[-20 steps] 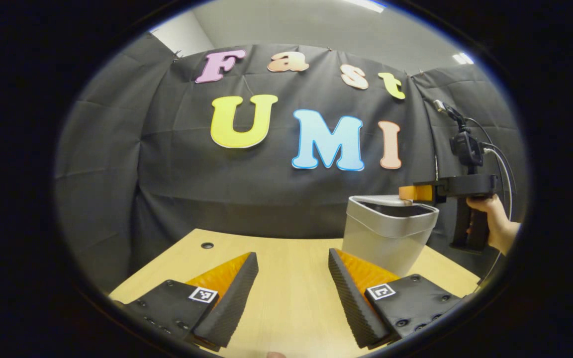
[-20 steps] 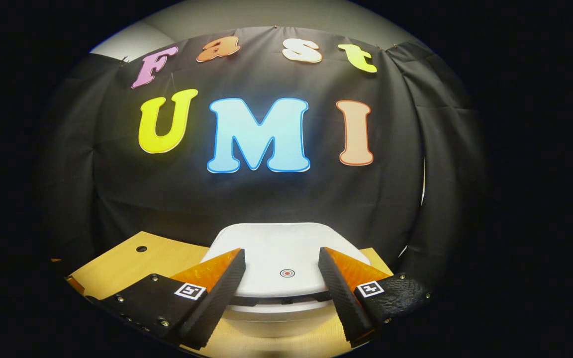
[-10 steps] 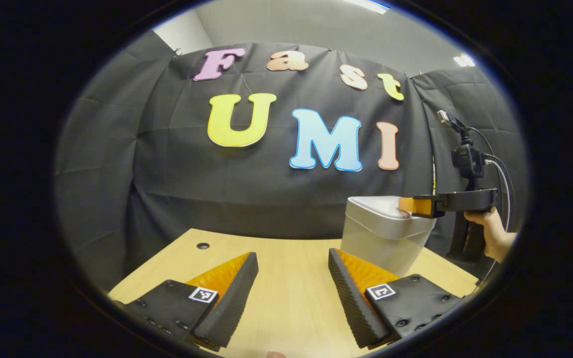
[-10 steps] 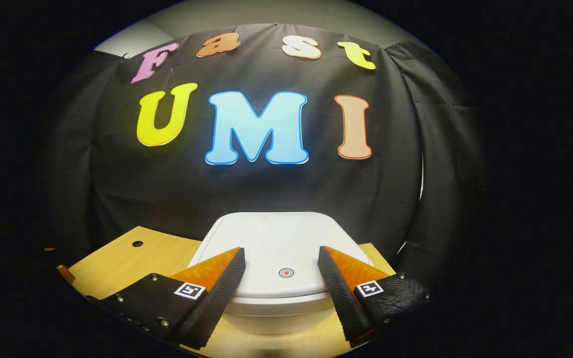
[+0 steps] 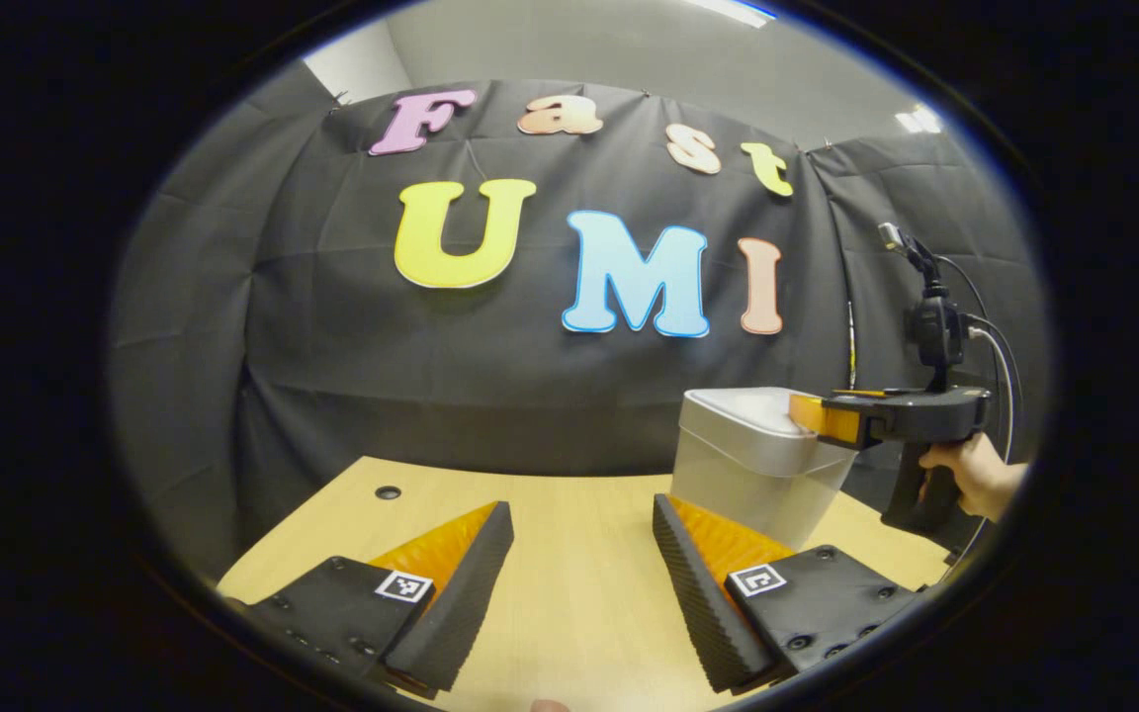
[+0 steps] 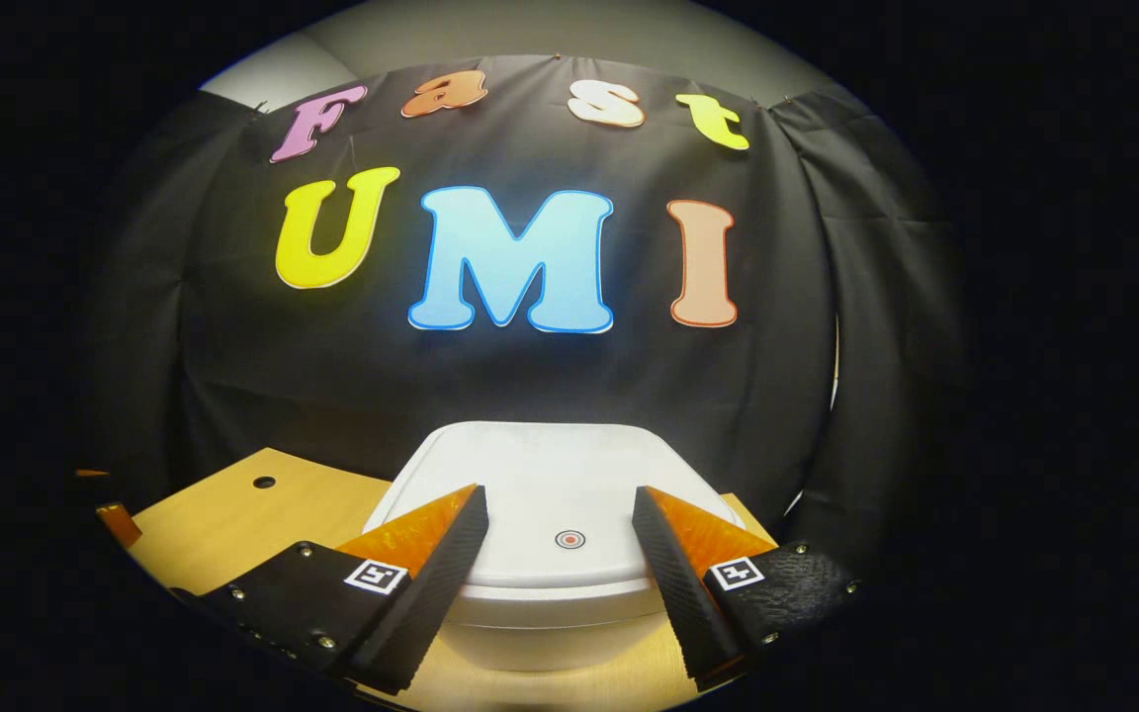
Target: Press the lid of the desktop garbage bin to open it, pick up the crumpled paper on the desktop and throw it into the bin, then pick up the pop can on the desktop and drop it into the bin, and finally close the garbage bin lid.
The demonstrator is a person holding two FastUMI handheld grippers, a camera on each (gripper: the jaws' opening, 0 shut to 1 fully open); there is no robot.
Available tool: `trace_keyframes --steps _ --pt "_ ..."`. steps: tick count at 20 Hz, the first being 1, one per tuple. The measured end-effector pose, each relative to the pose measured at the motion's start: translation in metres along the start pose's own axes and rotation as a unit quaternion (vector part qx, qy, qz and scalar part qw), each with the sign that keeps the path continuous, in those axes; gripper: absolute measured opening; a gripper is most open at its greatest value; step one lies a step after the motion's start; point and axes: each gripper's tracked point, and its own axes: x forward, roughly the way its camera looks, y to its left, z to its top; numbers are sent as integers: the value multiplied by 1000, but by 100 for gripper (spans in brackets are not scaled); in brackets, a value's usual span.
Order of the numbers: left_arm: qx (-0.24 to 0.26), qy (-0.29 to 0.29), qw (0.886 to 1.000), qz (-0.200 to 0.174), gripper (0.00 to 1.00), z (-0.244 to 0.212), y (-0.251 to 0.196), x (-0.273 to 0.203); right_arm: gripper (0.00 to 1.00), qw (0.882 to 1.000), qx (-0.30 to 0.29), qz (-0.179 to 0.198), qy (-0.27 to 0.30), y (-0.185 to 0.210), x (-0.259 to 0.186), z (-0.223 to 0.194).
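Lid of the garbage bin lies flat beneath the right gripper, fingers spread wide, apparently touching it; left gripper gapes empty.

A black cloth wall hangs in folds across the back of the booth and wraps round both sides. Above it shows a pale grey ceiling with bright strip lights (one more at the top edge). Below stands a light wooden table with a small round hole near its far left corner.
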Motion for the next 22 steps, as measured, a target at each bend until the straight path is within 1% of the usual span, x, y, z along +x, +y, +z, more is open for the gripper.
trace_keyframes --steps 1,2,3,4,9,13,15,17,22 --pt "0 1 1000 -2 85 0 0 1 96 1000 5 -2 -9 0 0 0" --pt "-1 2 1000 -4 93 0 0 2 96 1000 10 -2 -13 0 1 -2" --pt "-1 3 1000 -7 93 0 -1 3 96 1000 22 0 -8 1 0 -6" --pt "-2 4 1000 -9 93 0 -1 4 96 1000 25 1 -14 2 0 -5" --pt "1 0 1000 -9 93 5 0 3 96 1000 29 -2 -10 0 0 -3" --pt "3 -9 1000 3 94 12 4 -4 95 999 38 -7 -3 0 0 4" --pt "3 -13 1000 12 94 16 6 -9 95 999 47 -8 10 0 1 5" --pt "4 -16 1000 21 94 19 8 -14 94 999 47 -5 11 0 1 9" --pt "6 -27 999 39 93 29 7 -24 94 999 44 4 -27 2 -16 36"
